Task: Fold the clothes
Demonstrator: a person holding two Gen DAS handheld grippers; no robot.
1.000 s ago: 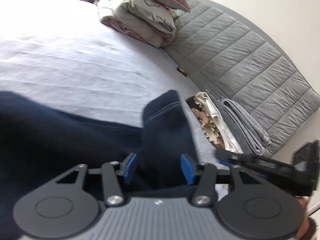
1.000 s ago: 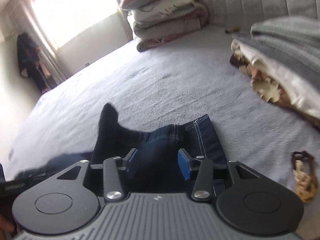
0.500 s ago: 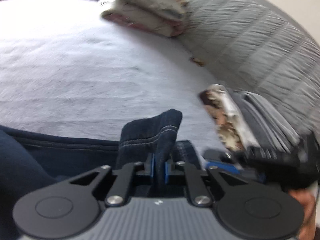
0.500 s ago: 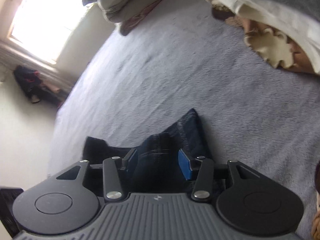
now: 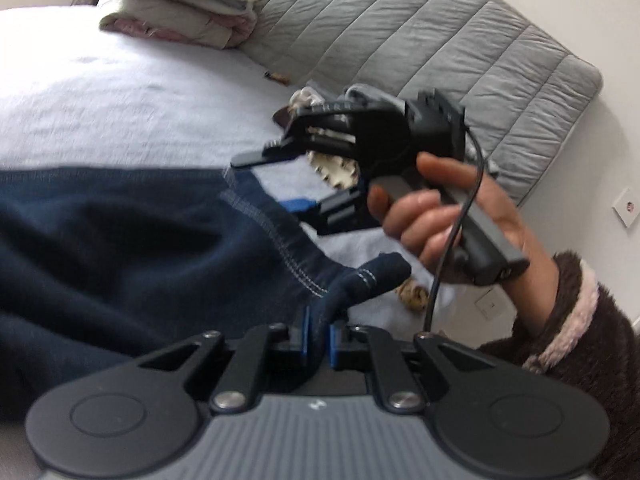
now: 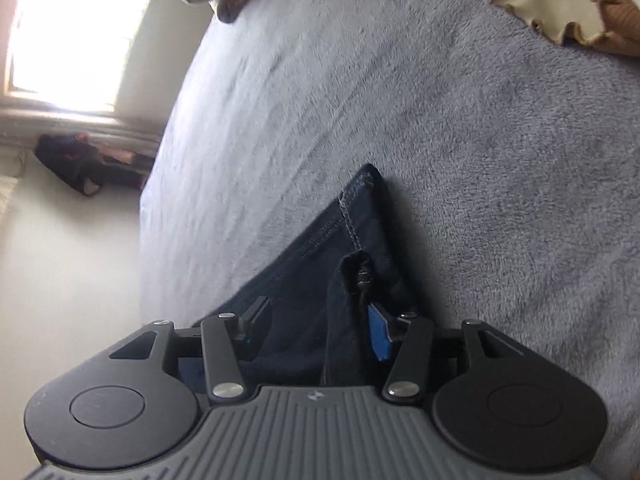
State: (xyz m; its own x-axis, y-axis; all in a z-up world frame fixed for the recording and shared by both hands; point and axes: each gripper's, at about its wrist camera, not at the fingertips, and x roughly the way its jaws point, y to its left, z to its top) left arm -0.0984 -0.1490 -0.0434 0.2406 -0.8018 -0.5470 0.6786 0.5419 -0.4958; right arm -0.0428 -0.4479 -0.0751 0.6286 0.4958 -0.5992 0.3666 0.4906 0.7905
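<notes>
Pinching a fold of the dark blue jeans [image 5: 120,248] between its blue pads, your left gripper [image 5: 318,336] is clamped tight on the stitched edge, with a small tongue of denim poking out past the fingertips. Your right gripper [image 6: 316,334] stands wide, its jaws well apart, with a raised ridge of the same jeans lying between them but not squeezed; in the left wrist view you can see that tool held in your right hand [image 5: 448,216] just above the corner of the garment. The jeans lie spread on the grey bed cover [image 6: 440,120], one stitched corner pointing up the bed, the rest trailing back toward you. A pile of folded clothes [image 6: 560,4] sits near the quilted headboard [image 5: 420,40], well apart from the jeans. By my reading you are mid-grasp on a fold: one end is secured, the other is lined up but not taken. The next move calls for closing the right jaws on that ridge, deep enough that thick denim does not slip, then keeping both edges level and taut so the layers stack squarely. How many folds the jeans already carry I cannot tell.
</notes>
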